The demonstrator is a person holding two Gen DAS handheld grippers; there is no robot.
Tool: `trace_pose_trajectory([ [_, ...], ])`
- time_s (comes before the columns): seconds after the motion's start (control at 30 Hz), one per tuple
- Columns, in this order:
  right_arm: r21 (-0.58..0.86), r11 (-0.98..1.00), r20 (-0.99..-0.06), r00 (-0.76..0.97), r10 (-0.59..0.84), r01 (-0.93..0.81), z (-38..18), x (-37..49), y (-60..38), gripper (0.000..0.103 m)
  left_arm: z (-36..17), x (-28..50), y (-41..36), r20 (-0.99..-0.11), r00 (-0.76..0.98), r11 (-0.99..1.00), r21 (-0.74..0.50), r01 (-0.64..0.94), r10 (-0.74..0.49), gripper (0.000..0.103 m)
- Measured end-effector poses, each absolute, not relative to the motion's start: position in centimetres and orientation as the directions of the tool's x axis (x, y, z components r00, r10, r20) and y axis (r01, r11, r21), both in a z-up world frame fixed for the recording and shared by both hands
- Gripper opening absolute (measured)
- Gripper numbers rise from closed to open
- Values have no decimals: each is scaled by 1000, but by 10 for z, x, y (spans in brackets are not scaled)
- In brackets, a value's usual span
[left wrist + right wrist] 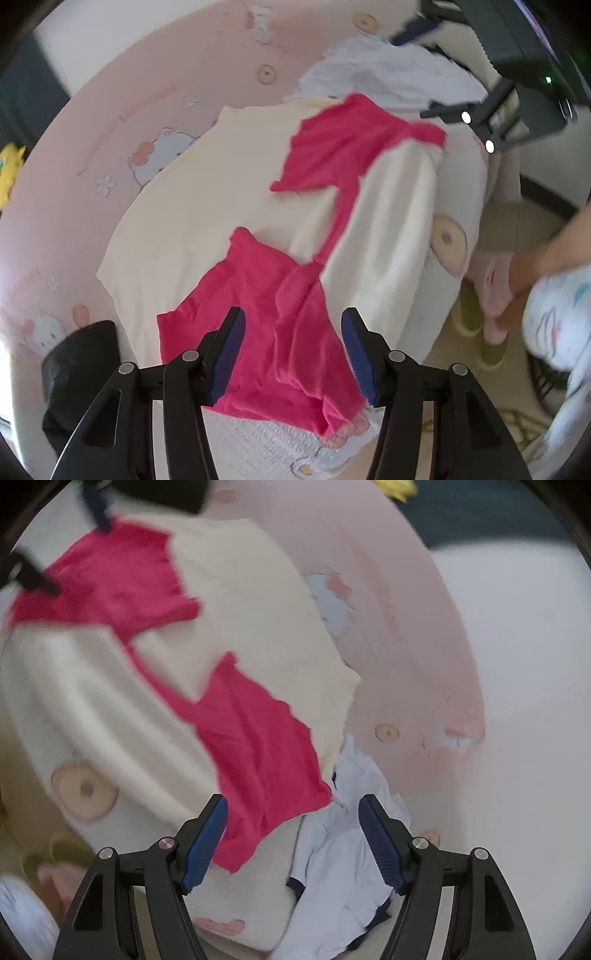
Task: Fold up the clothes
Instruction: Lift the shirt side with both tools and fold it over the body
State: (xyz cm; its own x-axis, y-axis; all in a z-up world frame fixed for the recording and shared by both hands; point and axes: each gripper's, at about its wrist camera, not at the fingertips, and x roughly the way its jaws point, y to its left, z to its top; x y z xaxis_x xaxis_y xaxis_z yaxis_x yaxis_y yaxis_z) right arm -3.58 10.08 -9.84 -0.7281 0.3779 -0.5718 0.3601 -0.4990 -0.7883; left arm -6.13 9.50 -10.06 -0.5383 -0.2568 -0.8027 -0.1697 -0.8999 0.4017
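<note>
A cream garment with hot-pink sleeves lies spread on the bed. In the left wrist view its near pink sleeve lies under and between the blue pads of my left gripper, which is open above the cloth and grips nothing. The far pink sleeve lies toward my right gripper at the upper right. In the right wrist view my right gripper stands open over the edge of a pink sleeve and the cream garment. The left gripper shows at the top left.
The bed carries a pink cartoon-print sheet. A pale blue-white heap of clothes lies beside the garment. A black object sits near my left gripper. A person's slippered feet stand on the floor by the bed's edge.
</note>
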Motion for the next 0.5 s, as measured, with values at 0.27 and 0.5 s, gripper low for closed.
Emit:
trace_pose_trajectory([
  [0.27, -809, -295, -587, -716, 378, 508, -145, -27, 91, 73, -141, -38, 137, -794, -503, -765, 546, -342, -341, 51],
  [0.5, -820, -144, -563, -736, 376, 554, -186, -23, 93, 73, -168, -26, 163, -757, -520, -657, 629, -415, -395, 53],
])
